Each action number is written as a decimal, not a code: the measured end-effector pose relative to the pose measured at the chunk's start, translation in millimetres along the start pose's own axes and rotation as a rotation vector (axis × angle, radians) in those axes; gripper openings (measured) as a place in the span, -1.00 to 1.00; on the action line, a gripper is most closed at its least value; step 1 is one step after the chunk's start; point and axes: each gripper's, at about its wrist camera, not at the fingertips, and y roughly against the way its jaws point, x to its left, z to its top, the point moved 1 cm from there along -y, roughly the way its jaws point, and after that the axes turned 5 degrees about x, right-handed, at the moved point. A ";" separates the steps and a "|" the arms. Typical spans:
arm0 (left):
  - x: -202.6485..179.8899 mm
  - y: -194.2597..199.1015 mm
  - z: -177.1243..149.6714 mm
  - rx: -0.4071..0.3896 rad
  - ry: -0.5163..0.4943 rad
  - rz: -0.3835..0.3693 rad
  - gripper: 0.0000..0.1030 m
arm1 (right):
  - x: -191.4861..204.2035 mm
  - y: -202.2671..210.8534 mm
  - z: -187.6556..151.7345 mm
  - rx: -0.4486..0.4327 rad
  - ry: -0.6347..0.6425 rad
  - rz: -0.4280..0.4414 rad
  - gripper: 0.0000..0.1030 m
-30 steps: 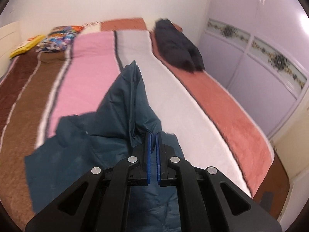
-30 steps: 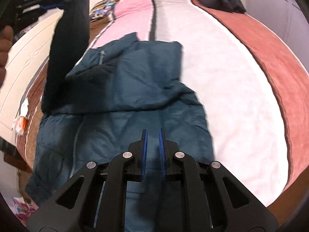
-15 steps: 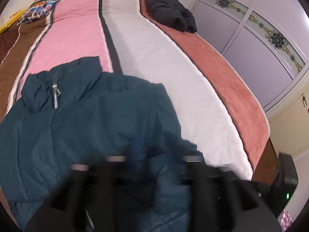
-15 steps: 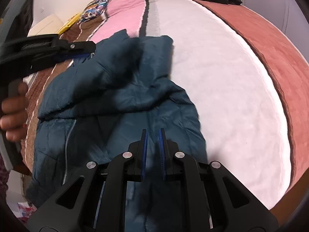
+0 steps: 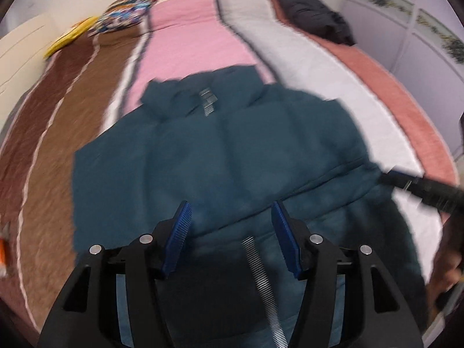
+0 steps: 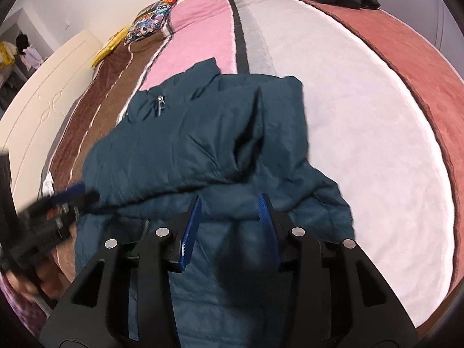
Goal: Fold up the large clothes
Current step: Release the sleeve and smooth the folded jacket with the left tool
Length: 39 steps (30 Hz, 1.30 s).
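Observation:
A dark teal puffer jacket (image 5: pixel 232 150) lies on the striped bed, collar away from me, with both sleeves folded across its front. It also shows in the right wrist view (image 6: pixel 203 145). My left gripper (image 5: pixel 230 213) is open and empty, just above the jacket's middle near the zipper (image 5: pixel 261 275). My right gripper (image 6: pixel 230 206) is open and empty, over the folded sleeve's edge. Each gripper shows blurred in the other's view: the right gripper (image 5: pixel 420 185) at the jacket's right side, the left gripper (image 6: pixel 58 203) at its left side.
The bed cover (image 5: pixel 188 43) has brown, pink, grey-white and rust stripes. A black garment (image 5: pixel 313 17) lies at the far right of the bed. A patterned pillow (image 5: pixel 124 14) and a yellow item (image 5: pixel 69 36) lie at the head. Wardrobe doors (image 5: pixel 420 43) stand on the right.
The left gripper laid the raised sleeve across the jacket, let go and opened. The right gripper, nearly shut before, has opened. Both pulled back toward the jacket's lower part.

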 end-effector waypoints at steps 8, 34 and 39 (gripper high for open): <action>49.7 -6.9 -29.7 0.022 0.116 0.033 0.10 | 15.2 -16.6 16.9 0.020 -0.044 -0.006 -0.17; 146.2 -5.9 -51.3 0.005 0.430 -0.049 0.10 | 19.2 -42.5 46.1 -0.001 -0.101 -0.137 -0.99; 171.5 6.6 -55.0 -0.026 0.464 -0.007 0.10 | 10.2 -7.1 39.7 -0.071 -0.136 -0.077 -0.99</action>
